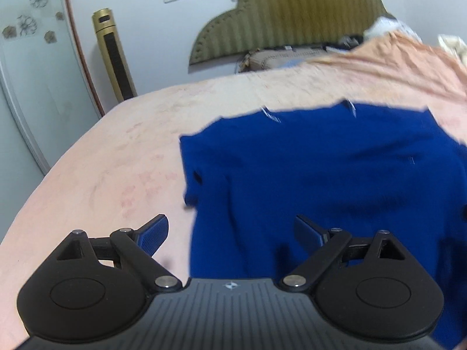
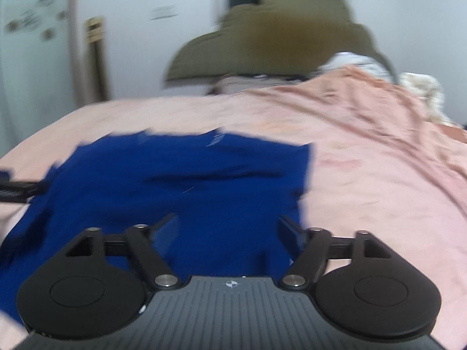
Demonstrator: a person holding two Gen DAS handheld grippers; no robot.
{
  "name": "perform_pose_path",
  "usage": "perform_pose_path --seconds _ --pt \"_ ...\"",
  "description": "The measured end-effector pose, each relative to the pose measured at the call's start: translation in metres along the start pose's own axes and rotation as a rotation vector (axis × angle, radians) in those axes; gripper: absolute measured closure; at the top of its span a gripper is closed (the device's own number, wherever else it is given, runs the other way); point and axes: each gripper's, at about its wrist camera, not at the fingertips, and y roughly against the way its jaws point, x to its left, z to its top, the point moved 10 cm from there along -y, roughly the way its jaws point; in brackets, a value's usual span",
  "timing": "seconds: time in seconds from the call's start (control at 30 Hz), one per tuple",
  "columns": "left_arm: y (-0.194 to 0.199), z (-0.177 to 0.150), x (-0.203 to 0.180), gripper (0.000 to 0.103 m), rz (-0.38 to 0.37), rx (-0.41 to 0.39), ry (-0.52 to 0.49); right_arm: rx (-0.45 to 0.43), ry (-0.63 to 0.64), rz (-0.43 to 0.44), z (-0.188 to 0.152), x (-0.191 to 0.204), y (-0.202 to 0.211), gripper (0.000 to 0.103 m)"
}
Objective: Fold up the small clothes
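A royal-blue knit garment (image 1: 321,175) lies spread on a bed covered with a pale pink sheet (image 1: 116,151), its far edge roughly straight and its near part reaching under both tools. The left tool (image 1: 232,232) has its two blue-padded fingers (image 1: 154,234) set wide apart, nothing between the pads; its left finger is over bare sheet, its right finger over the garment's left side. The right tool (image 2: 227,230) is likewise spread wide with no cloth pinched, both fingers above the blue fabric near the garment's right edge. In the right wrist view, part of the left tool shows at the frame's left edge. Beyond the garment a rumpled peach-pink blanket (image 2: 364,110) is heaped toward an olive-green scalloped padded headboard (image 1: 292,14). A tall gold-and-black tower appliance (image 1: 112,55) stands by the white wall.
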Motion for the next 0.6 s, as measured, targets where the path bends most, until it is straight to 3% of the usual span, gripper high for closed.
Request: perform_pose_path --seconds 0.07,0.2,0.4,0.6 --pt "-0.001 -0.012 -0.004 0.01 0.021 0.024 -0.033 0.051 0.054 0.012 -0.017 0.013 -0.005 0.016" --pt "0.002 -0.025 0.0 0.01 0.045 0.033 -0.048 0.137 0.144 -0.135 -0.043 -0.004 -0.013 0.016" --pt "-0.003 -0.03 -0.011 0.01 0.007 0.085 -0.003 0.077 -0.041 -0.074 -0.033 -0.021 0.015 0.015" --pt "-0.002 -0.033 -0.017 0.01 0.004 0.095 0.008 0.057 -0.013 -0.006 -0.03 0.005 0.02 0.008"
